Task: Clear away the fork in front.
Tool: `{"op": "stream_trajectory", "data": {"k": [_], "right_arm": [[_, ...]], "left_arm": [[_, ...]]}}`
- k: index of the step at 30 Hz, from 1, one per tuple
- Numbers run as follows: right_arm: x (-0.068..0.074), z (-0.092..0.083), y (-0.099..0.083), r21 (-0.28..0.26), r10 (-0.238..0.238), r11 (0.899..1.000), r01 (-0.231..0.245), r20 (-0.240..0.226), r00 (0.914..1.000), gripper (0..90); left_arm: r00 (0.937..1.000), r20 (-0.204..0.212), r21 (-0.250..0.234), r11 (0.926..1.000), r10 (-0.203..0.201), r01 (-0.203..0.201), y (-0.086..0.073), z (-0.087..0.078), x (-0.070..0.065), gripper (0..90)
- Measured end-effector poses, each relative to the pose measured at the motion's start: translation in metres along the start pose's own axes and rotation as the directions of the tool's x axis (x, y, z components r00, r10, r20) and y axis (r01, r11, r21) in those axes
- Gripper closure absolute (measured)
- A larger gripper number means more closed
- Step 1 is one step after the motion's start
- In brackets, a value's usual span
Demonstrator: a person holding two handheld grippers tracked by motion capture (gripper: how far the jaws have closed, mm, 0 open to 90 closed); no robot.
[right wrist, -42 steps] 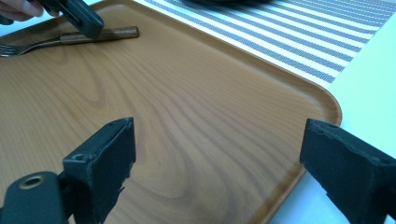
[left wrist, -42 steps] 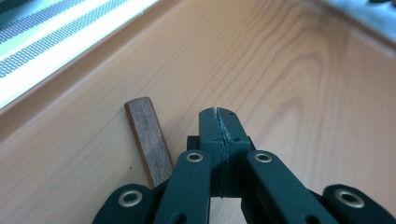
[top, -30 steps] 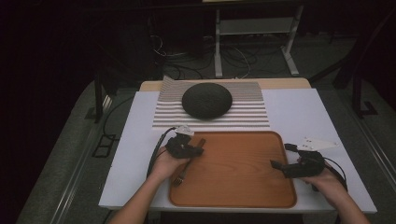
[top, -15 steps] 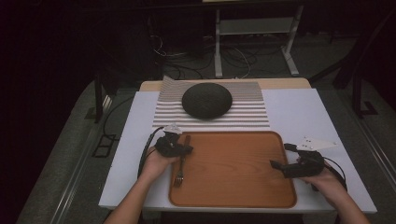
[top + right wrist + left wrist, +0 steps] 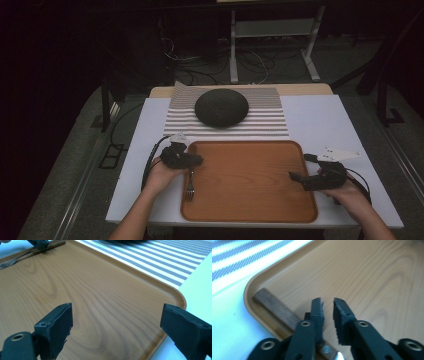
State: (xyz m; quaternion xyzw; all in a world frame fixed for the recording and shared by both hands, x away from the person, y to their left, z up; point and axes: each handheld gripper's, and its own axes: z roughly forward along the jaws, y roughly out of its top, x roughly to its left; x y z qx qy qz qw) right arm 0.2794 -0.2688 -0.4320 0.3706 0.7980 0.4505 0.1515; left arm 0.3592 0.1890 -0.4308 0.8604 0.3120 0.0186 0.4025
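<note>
The worktop [image 5: 320, 120] is white and carries everything, going from a striped mat [image 5: 270, 125] at the far side to a wooden tray [image 5: 250, 170] at the near side, the mat's near edge just beside the tray's far rim. A dark dome [image 5: 221, 107] sits on the middle of the mat. The tray has rounded corners and a raised rim, and its wood grain runs plainly across the floor in both gripper views. The right gripper [image 5: 309, 178] hovers at the tray's right edge, held in the person's right hand [image 5: 350, 195]; its jaws stand wide apart with nothing between them, the tray's far right corner showing in the gap in the right gripper view. The left gripper [image 5: 192, 161] is at the tray's far left corner, held in the left hand [image 5: 161, 174]; its jaws have just been opening and now stand a narrow gap apart, with only tray floor in the gap. The fork [image 5: 190, 184] lies inside the tray along its left rim, tines toward the person, its dark wooden handle [image 5: 275, 307] running under the left gripper toward the corner. In the left gripper view the handle passes just beside the left jaw, and whether it touches that jaw I cannot tell.
</note>
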Motion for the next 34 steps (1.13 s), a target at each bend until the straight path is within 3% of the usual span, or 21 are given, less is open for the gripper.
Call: {"op": "stream_trajectory", "data": {"k": [7,13,16,22,28,34], "right_arm": [[-0.001,-0.002,-0.001,-0.003,0.004,1.0,-0.004,0.0,1.0,10.7],[0.0,-0.002,-0.001,-0.001,0.002,1.0,-0.002,-0.002,1.0,10.7],[0.0,-0.002,-0.001,-0.002,0.001,1.0,-0.001,-0.004,1.0,10.7],[0.0,-0.002,-0.001,0.0,0.002,1.0,-0.002,-0.006,1.0,10.7],[0.0,-0.001,-0.001,0.001,0.002,1.0,-0.002,-0.007,1.0,10.7],[0.001,-0.002,-0.002,0.002,0.0,1.0,0.0,-0.01,0.9999,10.7]], "left_arm": [[0.9996,-0.023,-0.073,0.9972,0.017,-0.019,-0.003,-0.022,-0.009,48.5],[0.998,-0.05,-0.142,0.9888,0.038,-0.045,-0.015,-0.038,-0.015,32.8],[0.9978,-0.061,-0.158,0.9867,0.027,-0.036,-0.022,-0.044,-0.016,25.7],[0.9953,-0.092,-0.172,0.9839,0.032,-0.048,-0.033,-0.052,-0.019,14.3],[0.9955,-0.092,-0.163,0.986,0.02,-0.035,-0.035,-0.049,-0.019,0.0],[0.9953,-0.089,-0.149,0.9876,0.037,-0.05,-0.035,-0.045,-0.021,0.0]]}}
